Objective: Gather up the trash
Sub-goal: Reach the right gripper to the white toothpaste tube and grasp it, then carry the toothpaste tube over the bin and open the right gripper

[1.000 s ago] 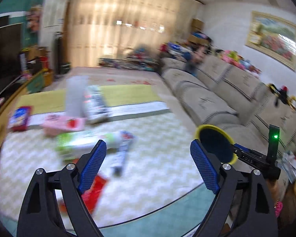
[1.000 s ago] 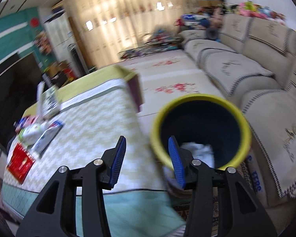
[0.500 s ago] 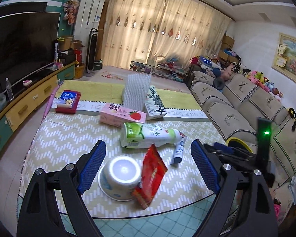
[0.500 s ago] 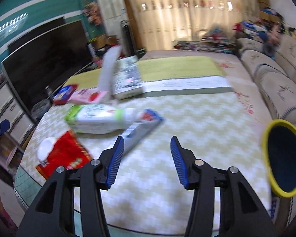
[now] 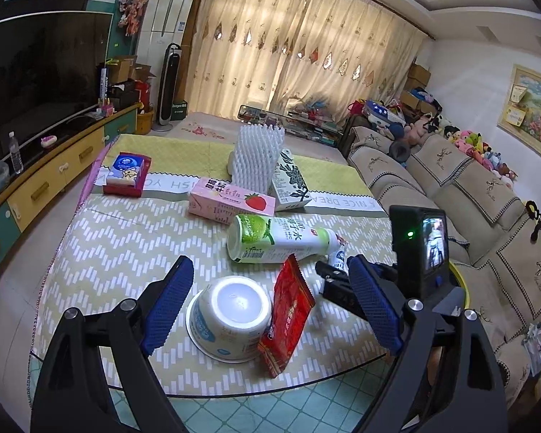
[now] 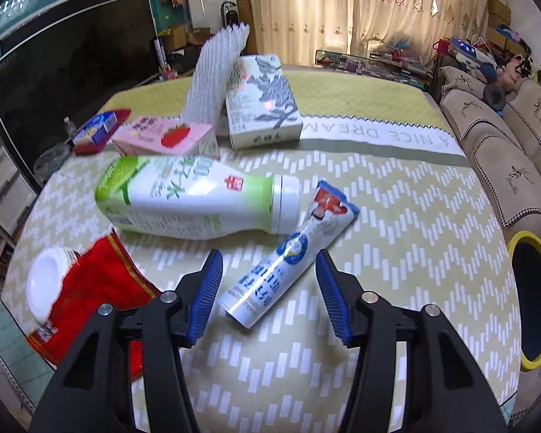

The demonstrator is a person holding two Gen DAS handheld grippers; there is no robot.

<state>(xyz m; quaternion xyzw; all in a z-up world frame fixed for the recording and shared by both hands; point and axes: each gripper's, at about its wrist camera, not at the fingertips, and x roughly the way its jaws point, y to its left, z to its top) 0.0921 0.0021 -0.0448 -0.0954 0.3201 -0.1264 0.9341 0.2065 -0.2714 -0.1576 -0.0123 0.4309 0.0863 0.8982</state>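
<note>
Behind the low surface [image 6: 414, 216], a sofa and a curtained window were seen, and a yellow-rimmed bin [image 6: 533, 303] stood at the right edge. One second earlier the right tongs [image 6: 268, 292] had been held over this bin; now they were brought back above the trash, spread wide, with the blue-and-white tube [image 6: 288, 256] lying between the jaws but not yet touched. The left tongs [image 5: 270, 306] were also spread and empty, framing an overturned yogurt cup [image 5: 231, 317] and a red wrapper [image 5: 288, 314]. A green-labelled bottle [image 6: 187, 198] lay just beside the tube. Probably one piece was already dropped, and the tube was chosen next.
</note>
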